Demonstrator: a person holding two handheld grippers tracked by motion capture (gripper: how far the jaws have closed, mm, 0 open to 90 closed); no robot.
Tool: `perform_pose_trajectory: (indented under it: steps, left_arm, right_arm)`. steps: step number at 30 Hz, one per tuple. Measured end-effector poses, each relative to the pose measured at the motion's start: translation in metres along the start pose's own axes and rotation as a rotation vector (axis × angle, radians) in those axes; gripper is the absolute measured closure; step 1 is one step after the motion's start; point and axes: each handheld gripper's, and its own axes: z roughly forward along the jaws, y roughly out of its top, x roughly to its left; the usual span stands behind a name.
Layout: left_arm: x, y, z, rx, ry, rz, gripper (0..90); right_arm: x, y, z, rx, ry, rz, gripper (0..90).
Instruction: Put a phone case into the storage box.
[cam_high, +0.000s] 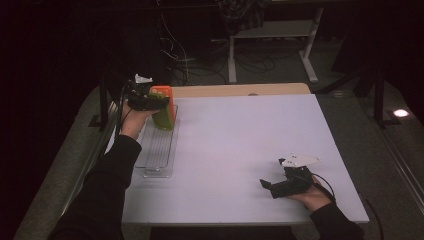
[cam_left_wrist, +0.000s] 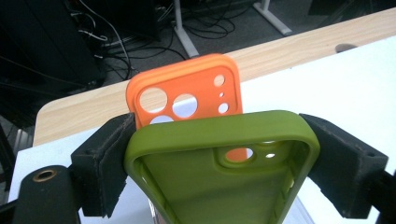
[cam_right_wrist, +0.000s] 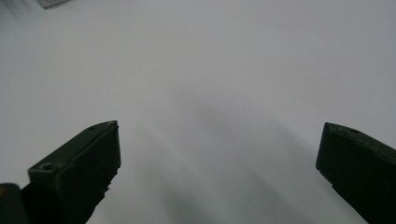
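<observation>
Black foam-padded fingers (cam_left_wrist: 108, 172) of the left gripper (cam_left_wrist: 219, 172) clamp a rubbery olive-green phone case (cam_left_wrist: 219, 186), lower centre. Behind it stands an orange phone case (cam_left_wrist: 187, 93), over a clear ribbed tray (cam_high: 159, 150) upper left. Right gripper (cam_right_wrist: 219, 158) gapes empty above the white desk (cam_high: 240, 145).

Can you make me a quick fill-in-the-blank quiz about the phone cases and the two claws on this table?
1. The left claw is shut on the ____ phone case.
2. Right behind it stands an ____ phone case.
3. Both cases are at the far end of a clear ____.
4. The right claw rests with its jaws ____ over the white table.

Missing words: green; orange; tray; open
</observation>
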Motion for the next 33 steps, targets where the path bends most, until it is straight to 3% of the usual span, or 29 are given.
perform_pose_trajectory:
  steps: [3, 4, 12, 16, 26, 33]
  left_arm:
    - [0.0000, -0.0021, 0.0028, 0.001, 0.011, -0.017, 14.5]
    - [0.0007, -0.0023, 0.0030, 0.012, 0.016, -0.003, 14.5]
    - [-0.0017, -0.0029, 0.0067, -0.009, 0.032, 0.002, 13.8]
    - [-0.0014, -0.0023, 0.0073, -0.026, 0.035, -0.014, 10.2]
    - [0.0013, -0.0026, 0.0062, -0.040, 0.003, -0.024, 3.5]
    - [0.0002, -0.0007, -0.0011, -0.054, -0.059, -0.020, 3.5]
  right_arm:
    - [-0.0001, 0.0001, -0.0002, 0.000, -0.002, -0.001, 0.0]
    - [-0.0001, 0.0002, -0.0001, 0.000, -0.002, -0.001, 0.0]
    - [-0.0002, 0.0001, 0.0001, 0.000, -0.001, -0.002, 0.0]
    - [-0.0001, 0.0001, 0.0000, 0.000, -0.001, -0.001, 0.0]
    - [0.0005, 0.0002, -0.0003, 0.002, 0.001, 0.001, 0.0]
    - [0.0005, 0.0003, -0.0001, 0.004, 0.001, 0.002, 0.0]
